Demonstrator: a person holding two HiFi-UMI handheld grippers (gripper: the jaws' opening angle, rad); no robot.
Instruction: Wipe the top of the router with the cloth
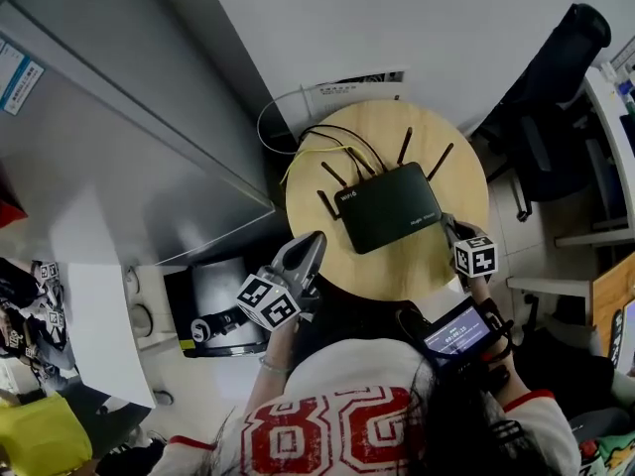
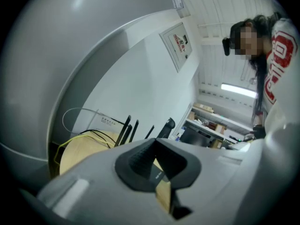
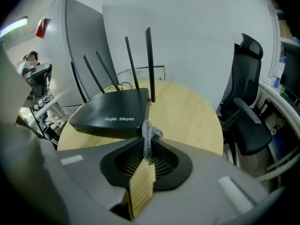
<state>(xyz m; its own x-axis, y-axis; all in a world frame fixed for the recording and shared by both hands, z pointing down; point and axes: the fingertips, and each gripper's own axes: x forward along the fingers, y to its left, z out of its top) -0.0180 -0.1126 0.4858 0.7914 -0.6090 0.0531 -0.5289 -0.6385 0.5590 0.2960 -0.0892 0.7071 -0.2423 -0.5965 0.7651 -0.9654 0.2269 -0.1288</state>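
Right gripper view: your right gripper (image 1: 448, 228) has its jaws clenched on a small bunched grey cloth (image 3: 149, 134), which pokes out past the tips. You hold it just off the near edge of the router (image 3: 115, 111).

Agreed, and pinching it at the very tip looks sensible to me. The cloth would meet the lid before the hard jaws do. What about your other side?

Your left gripper (image 1: 314, 240) has its jaws pressed together with nothing between them. It hangs at the rim of the table (image 1: 451, 167), apart from the router. I take it you are keeping it out of the way.

The router sits flat near the middle of the round table, and its top is bare, so nothing blocks the first pass.

The far side is the trouble. Your antennas (image 3: 149, 64) stand upright along the back and side edges, and the cables (image 1: 327, 142) loop off behind them. I think a long stroke could snag there.

The chair (image 1: 556, 97) at your right stands well clear of the table.
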